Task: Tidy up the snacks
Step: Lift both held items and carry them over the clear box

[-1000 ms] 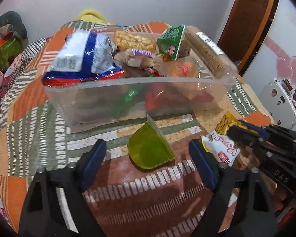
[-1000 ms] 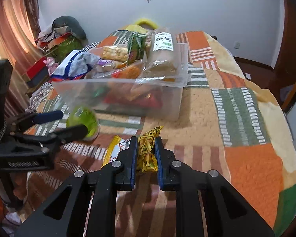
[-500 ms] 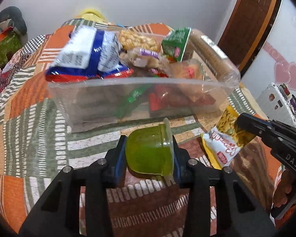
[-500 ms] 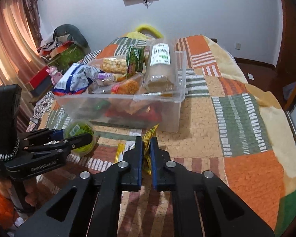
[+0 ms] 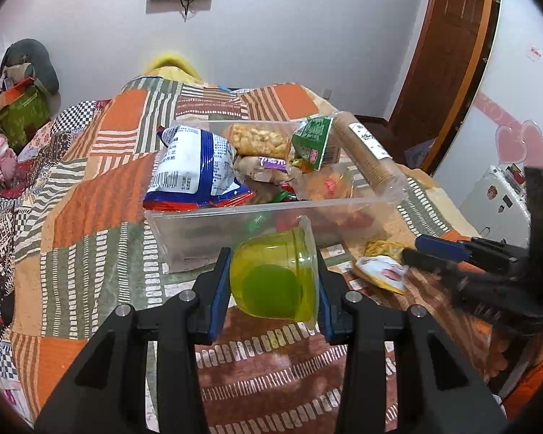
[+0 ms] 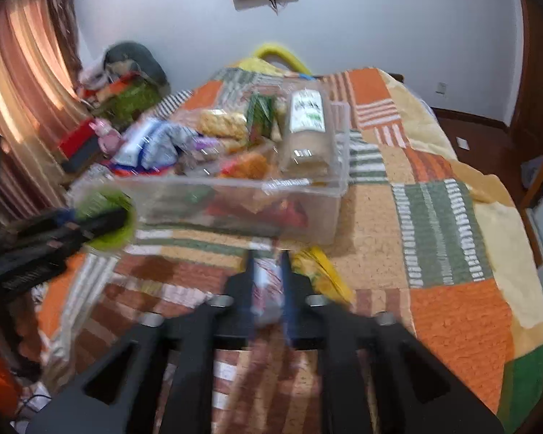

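Observation:
My left gripper (image 5: 273, 282) is shut on a green jelly cup (image 5: 275, 282) and holds it above the quilt, just in front of the clear plastic bin (image 5: 257, 217) filled with snack packets. My right gripper (image 6: 268, 282) is shut on a yellow and white snack packet (image 6: 271, 285), lifted a little off the bed, near the bin's front right corner. The packet (image 5: 380, 271) and right gripper (image 5: 412, 253) also show in the left wrist view. The right wrist view is blurred; the cup (image 6: 108, 213) shows at its left.
The bin stands on a patchwork quilt (image 6: 445, 217) covering a bed. In it lie a blue and white bag (image 5: 195, 166), a green packet (image 5: 313, 141) and a long biscuit roll (image 5: 365, 152). Clutter (image 6: 119, 86) is piled left of the bed; a door (image 5: 445, 54) is right.
My left gripper closed on the green cup and lifted it off the quilt toward the bin. My right gripper rose with the snack packet and is moving, blurring its view.

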Action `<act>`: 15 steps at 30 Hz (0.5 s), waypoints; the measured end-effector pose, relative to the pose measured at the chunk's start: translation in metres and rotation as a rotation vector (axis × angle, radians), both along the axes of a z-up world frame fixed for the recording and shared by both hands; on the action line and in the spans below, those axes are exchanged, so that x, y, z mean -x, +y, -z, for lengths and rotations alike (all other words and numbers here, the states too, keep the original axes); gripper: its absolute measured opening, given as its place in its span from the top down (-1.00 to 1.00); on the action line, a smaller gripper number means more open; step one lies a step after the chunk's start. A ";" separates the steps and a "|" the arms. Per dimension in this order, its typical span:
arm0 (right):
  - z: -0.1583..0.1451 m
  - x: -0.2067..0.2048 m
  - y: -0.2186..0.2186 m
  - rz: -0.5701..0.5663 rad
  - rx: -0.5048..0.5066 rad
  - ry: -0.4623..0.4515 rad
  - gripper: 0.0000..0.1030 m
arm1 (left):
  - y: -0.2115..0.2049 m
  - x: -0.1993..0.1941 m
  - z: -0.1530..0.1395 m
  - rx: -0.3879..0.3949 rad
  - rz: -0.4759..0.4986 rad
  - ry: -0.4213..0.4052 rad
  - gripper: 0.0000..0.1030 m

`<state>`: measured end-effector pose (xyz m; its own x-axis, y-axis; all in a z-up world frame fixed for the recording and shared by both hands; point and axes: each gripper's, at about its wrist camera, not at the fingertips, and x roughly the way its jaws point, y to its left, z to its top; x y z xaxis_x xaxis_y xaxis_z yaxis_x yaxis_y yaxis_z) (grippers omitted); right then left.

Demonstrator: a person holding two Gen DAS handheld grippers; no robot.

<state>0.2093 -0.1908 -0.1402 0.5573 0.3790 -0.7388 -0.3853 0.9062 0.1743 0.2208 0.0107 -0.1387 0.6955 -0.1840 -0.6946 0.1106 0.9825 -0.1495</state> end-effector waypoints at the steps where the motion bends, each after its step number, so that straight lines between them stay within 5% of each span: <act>1: 0.003 0.000 0.000 0.007 0.001 0.001 -0.45 | 0.000 -0.001 -0.001 0.001 0.002 0.001 0.22; 11: 0.034 -0.023 0.014 -0.029 0.040 0.087 -0.49 | 0.003 0.000 0.014 0.005 0.000 0.040 0.22; 15: 0.033 -0.026 0.020 -0.035 0.079 0.072 0.15 | 0.004 -0.001 0.016 0.010 -0.004 0.047 0.22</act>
<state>0.2350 -0.1711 -0.1732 0.4890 0.3363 -0.8049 -0.4062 0.9043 0.1311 0.2222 0.0152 -0.1550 0.6632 -0.1881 -0.7244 0.0990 0.9814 -0.1642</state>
